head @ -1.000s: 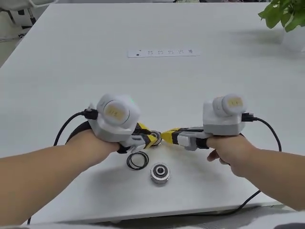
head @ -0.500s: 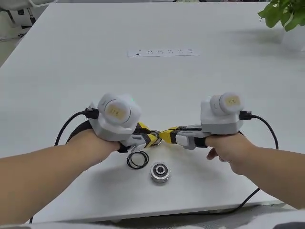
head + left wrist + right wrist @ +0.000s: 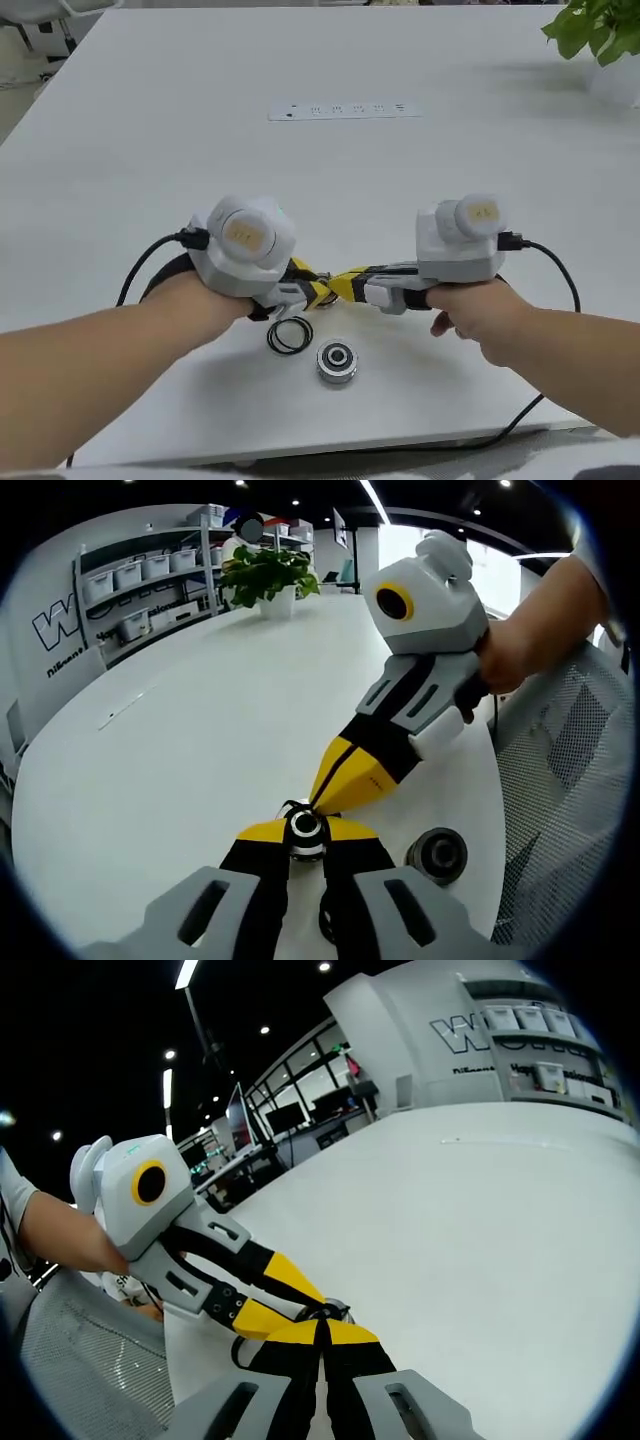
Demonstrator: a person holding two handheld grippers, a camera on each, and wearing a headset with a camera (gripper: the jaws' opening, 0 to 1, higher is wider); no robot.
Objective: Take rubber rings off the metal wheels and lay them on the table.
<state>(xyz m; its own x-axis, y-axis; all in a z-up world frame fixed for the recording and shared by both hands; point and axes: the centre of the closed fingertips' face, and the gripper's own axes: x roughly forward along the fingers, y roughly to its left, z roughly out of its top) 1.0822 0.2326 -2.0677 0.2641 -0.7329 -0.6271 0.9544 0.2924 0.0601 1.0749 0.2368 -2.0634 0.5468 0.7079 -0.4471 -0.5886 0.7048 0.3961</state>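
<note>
While the left gripper (image 3: 304, 832) has its jaws clamped on a small metal wheel (image 3: 304, 825), one yellow tip on either side of it, the right gripper (image 3: 322, 796) points at it from the opposite side. Right jaws are pressed together, tips touching the wheel's rim. Can't tell whether a ring is pinched between the right tips, too small to see.

Right gripper view: own fingers (image 3: 350, 1345) closed to a thin seam. The wheel is just past their tips, with the left gripper's fingers on its far side.

Head view: the two tip pairs meet nose to nose over the table (image 3: 200, 150), with the wheel between them.

Loose rubber rings (image 3: 289, 336), black, two overlapping, lie flat on the table just under the left fingers, on the person's side of them.

Second wheel (image 3: 336, 362) sits on the table just beside the rings, nearer the person than both tip pairs, and nothing touches it. In the left gripper view it's off to the right of the left fingers.

Left hand (image 3: 200, 300) and right hand (image 3: 480, 312) each wrap a handle.

Power strip (image 3: 343, 110) lies well beyond the tips, far across the table. Plant (image 3: 595, 30) is at the far corner, past the right gripper.
</note>
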